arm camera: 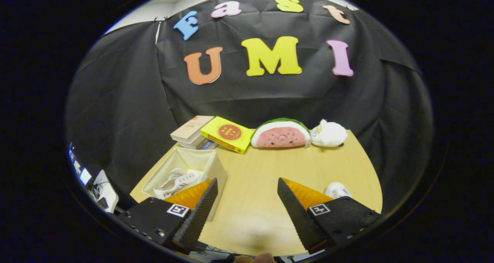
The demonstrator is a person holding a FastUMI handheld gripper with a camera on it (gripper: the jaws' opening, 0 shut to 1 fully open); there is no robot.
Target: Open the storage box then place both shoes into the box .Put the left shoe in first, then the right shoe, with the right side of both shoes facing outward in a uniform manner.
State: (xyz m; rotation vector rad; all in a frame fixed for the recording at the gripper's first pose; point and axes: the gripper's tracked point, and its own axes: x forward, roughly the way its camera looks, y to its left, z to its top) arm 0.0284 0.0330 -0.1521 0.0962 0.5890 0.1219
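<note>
The tabletop [262,170] is carrying everything. The storage box [185,168] is standing open to the left, just ahead of the left finger, with one shoe [175,182] lying inside it. Behind the box, two books [193,131] are lying against the far edge, and a flat box [227,135] is resting just to their right (partly leaning on them). Further right along the far edge, a watermelon plush [281,134] is lying, with a small plush animal [329,134] touching its right end. The second shoe [336,189] is sitting on the tabletop near the right edge, just beyond the right finger. The gripper [247,201] is hovering with its fingers spread wide apart, bare tabletop lying between them.
</note>
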